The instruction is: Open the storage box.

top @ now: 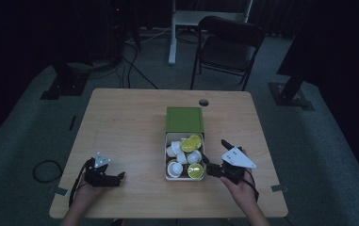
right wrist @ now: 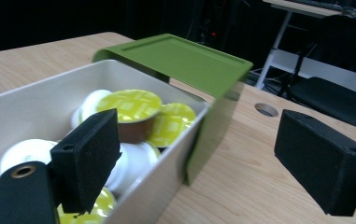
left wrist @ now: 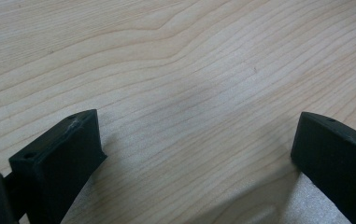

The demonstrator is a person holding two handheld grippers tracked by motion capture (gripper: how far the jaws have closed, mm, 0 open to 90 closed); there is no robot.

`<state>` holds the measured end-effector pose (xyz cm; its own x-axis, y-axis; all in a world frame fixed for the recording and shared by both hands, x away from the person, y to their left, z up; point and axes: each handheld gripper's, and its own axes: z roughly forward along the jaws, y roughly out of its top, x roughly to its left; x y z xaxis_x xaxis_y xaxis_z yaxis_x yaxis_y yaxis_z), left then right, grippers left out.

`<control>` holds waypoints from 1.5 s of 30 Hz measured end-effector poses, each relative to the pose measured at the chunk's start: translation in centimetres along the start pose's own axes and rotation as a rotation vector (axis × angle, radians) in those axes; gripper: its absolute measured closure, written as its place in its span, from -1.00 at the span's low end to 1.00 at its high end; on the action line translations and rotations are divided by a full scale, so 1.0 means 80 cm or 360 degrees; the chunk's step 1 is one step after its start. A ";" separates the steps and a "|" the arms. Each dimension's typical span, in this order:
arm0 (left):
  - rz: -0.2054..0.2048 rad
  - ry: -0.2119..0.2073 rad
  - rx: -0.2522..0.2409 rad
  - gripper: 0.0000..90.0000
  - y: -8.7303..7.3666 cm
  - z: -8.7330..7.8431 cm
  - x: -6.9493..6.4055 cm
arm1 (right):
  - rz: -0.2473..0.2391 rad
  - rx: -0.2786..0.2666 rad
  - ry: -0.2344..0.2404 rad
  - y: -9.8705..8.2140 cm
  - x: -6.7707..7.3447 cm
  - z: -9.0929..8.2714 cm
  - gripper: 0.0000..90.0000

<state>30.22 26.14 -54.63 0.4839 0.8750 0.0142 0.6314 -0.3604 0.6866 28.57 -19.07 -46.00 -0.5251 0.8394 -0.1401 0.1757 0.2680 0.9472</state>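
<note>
Spanning a dim room, pale wooden table (top: 130,122), seemingly carpeted floor (top: 26,122).

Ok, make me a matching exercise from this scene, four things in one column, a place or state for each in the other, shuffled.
Things:
1. green lid
2. coffee capsules
3. left gripper
4. right gripper

Places or states:
A. open, over bare wood at the table's left
B. slid back, covering the box's far end
C. open, at the box's right near corner
D. lying inside the white box

Pairs: 1-B, 2-D, 3-A, 4-C
</note>
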 end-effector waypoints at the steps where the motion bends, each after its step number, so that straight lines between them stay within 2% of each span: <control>1: 0.0001 0.0000 0.0001 -0.95 0.000 0.000 0.000 | 0.0013 0.0004 -0.0010 -0.002 -0.003 0.001 -0.69; 10: 0.0001 0.0000 0.0000 -0.95 0.000 0.000 0.000 | 0.0110 0.0097 -0.0093 -0.031 -0.030 0.007 -0.71; 15: 0.0001 0.0000 0.0001 -0.95 0.000 0.000 0.000 | 0.0148 0.0178 -0.0152 -0.045 -0.043 0.009 -0.71; 21: 0.0001 0.0000 0.0000 -0.95 0.000 0.000 0.000 | 0.0148 0.0290 -0.0243 -0.064 -0.059 0.010 -0.71; 26: 0.0001 0.0000 0.0000 -0.95 0.000 0.000 0.000 | 0.0203 0.0353 -0.0297 -0.077 -0.071 0.008 -0.71; 29: 0.0001 0.0000 0.0000 -0.95 0.000 0.000 0.000 | 0.0185 0.0390 -0.0329 -0.082 -0.077 0.009 -0.71; 36: 0.0001 0.0000 0.0000 -0.95 0.000 0.000 0.000 | 0.0225 0.0483 -0.0335 -0.094 -0.085 0.012 -0.71; 45: 0.0001 0.0001 0.0000 -0.95 0.000 0.000 0.000 | 0.0259 0.0551 -0.0337 -0.105 -0.094 0.009 -0.71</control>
<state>30.22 26.14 -54.64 0.4841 0.8749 0.0148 0.6313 -0.3609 0.6865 31.68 -27.29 -53.14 -0.2913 0.9527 -0.0871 0.5298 0.2364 0.8145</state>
